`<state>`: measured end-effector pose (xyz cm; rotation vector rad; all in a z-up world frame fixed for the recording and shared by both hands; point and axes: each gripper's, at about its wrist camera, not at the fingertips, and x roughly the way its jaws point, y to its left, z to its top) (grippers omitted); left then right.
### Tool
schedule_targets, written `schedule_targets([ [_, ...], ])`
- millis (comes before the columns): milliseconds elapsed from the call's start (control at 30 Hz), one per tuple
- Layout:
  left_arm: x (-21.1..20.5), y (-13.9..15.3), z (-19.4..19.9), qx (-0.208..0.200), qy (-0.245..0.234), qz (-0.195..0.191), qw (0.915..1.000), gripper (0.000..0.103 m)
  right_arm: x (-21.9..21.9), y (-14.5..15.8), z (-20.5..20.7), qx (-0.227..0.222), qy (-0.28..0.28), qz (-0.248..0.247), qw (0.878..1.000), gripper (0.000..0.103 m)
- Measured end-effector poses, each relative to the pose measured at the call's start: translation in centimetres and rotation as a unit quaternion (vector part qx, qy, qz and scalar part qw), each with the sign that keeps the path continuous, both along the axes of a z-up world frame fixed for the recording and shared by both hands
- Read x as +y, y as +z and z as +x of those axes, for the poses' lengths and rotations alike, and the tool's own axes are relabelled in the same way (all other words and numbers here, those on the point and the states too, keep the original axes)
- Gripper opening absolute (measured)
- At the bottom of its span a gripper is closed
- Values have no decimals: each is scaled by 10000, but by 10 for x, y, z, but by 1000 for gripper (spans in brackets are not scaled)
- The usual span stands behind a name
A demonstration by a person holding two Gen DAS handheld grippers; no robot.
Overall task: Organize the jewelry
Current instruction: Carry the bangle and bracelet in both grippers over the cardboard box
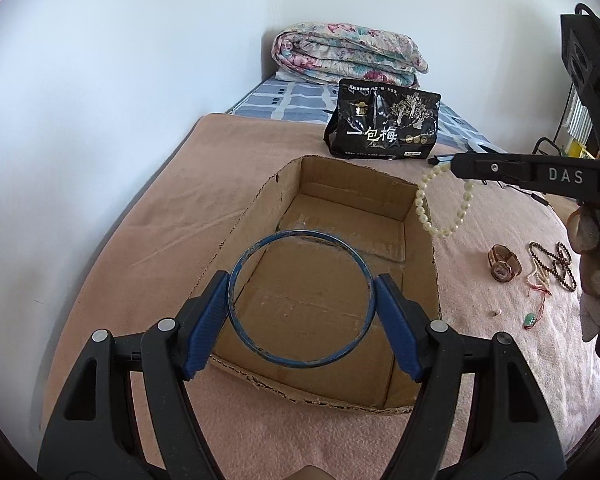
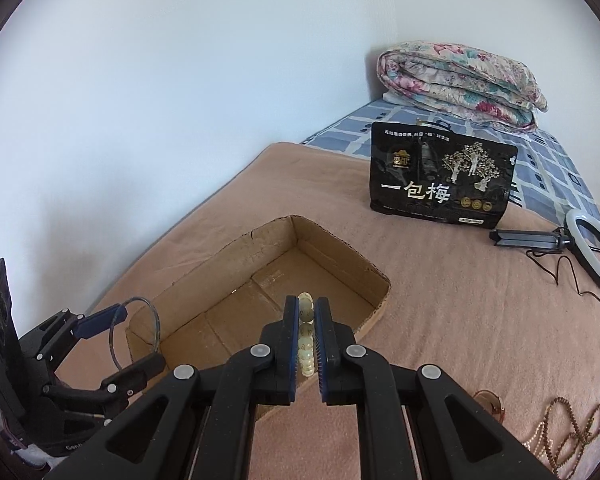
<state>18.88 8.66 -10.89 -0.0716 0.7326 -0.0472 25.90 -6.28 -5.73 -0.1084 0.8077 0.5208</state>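
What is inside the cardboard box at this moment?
The cardboard box shows only its bare floor; no jewelry lies inside. The blue bangle and pearl bracelet hang above it in the hand-held grippers. The near wall hides its nearest inner corner.

The left gripper point(image 1: 302, 300) reaches forward with its blue-padded fingers point(image 1: 207, 322) spread wide — each pad presses the outer edge of a blue bangle point(image 1: 300, 298), which it holds level between them. The right gripper point(image 2: 306, 322) comes in from the right side, its fingers point(image 2: 290, 320) drawn nearly parallel and pinched on a cream bead bracelet point(image 1: 444, 204) — the loop hangs below the tips
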Motion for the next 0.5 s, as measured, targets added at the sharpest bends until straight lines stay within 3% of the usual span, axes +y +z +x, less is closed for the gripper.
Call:
schedule_targets([
  [500,-5,-13,10,182,-72,7,9998,74,14,-26,29,201,-37,-107,9997,5],
])
